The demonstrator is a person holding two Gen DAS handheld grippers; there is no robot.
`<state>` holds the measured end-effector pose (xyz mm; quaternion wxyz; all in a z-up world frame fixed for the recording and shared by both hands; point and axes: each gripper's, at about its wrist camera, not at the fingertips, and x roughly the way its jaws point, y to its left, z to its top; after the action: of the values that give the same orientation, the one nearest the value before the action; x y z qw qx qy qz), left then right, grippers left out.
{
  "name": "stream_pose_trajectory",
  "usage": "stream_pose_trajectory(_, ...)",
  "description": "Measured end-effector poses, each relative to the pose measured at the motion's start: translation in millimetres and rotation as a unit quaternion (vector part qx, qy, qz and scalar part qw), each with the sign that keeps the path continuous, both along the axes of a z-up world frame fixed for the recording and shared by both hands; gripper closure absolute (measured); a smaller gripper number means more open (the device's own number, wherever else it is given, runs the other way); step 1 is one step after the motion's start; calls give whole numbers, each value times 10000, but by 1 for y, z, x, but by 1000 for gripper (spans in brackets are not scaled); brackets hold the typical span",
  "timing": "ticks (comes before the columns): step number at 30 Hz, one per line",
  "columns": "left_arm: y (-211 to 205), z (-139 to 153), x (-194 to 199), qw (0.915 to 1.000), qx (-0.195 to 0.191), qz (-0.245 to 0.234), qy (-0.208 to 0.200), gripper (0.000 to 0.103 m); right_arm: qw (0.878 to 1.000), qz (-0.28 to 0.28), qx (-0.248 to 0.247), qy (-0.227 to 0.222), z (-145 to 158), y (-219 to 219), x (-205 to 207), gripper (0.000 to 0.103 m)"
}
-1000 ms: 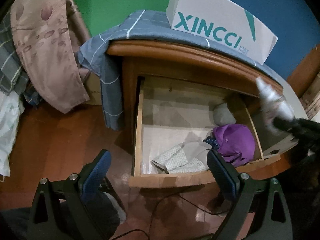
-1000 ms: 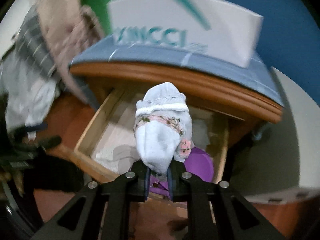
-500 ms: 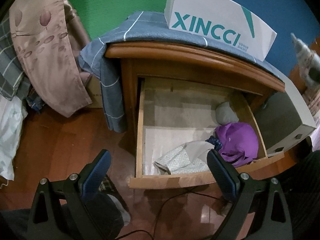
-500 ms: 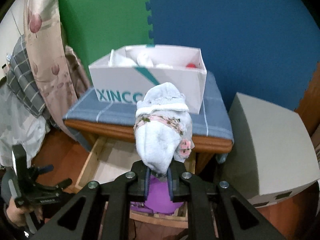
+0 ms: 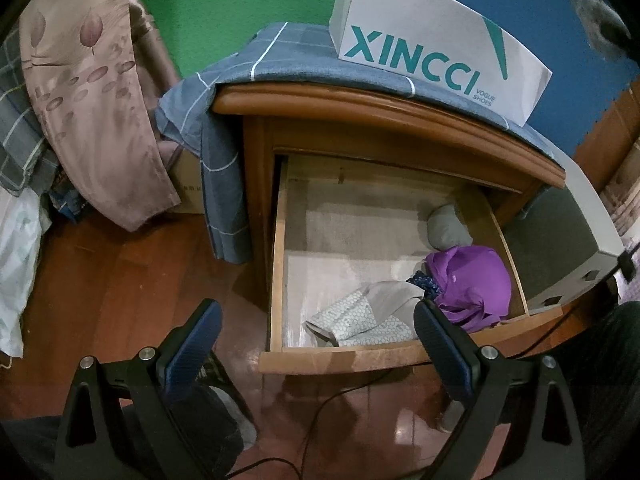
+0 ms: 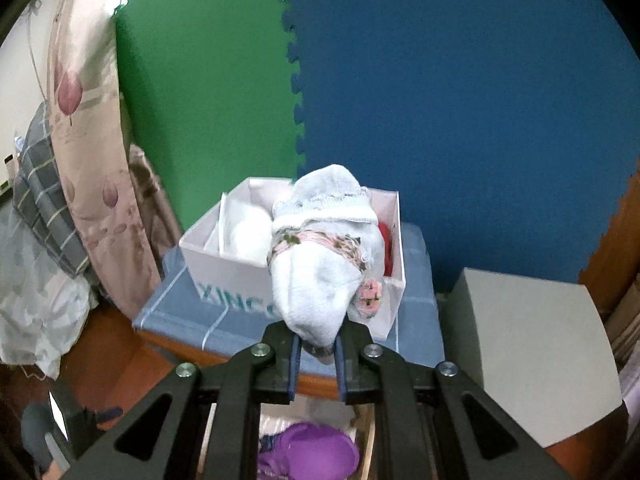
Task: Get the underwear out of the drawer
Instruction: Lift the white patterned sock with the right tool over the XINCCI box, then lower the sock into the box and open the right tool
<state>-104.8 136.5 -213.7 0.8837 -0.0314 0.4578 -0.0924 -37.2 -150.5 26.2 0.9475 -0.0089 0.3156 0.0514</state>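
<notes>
Overhead, right tool (image 6: 317,345) pinches soft, bunched white underwear (image 6: 320,276).

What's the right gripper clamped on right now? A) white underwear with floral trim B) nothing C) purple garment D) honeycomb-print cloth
A: the right gripper pinches the white underwear with floral trim between its pads, held up in front of the shoe box; the purple garment lies in the drawer.

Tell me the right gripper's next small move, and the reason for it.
Probably carry the white underwear forward over the open shoe box and let go. The right gripper is shut on it, clear of the drawer, and the box already holds white items.
</notes>
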Motion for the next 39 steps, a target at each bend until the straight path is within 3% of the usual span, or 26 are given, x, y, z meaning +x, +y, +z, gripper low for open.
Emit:
stream_pose_trajectory(7, 1, 0, 0, 9999, -98, -2, 32, 8, 9999, -98, -55, -92, 20, 1, 34, 90)
stream_pose_trajectory(15, 2, 0, 1, 9997, -218, -29, 105, 8, 9995, -259, -180, -6, 20, 2, 74, 90)
stream_pose_trajectory(39, 5, -7, 0, 9973, -611, -101, 383, 8, 9953, -575, -320, 708, -60, 3, 167, 90)
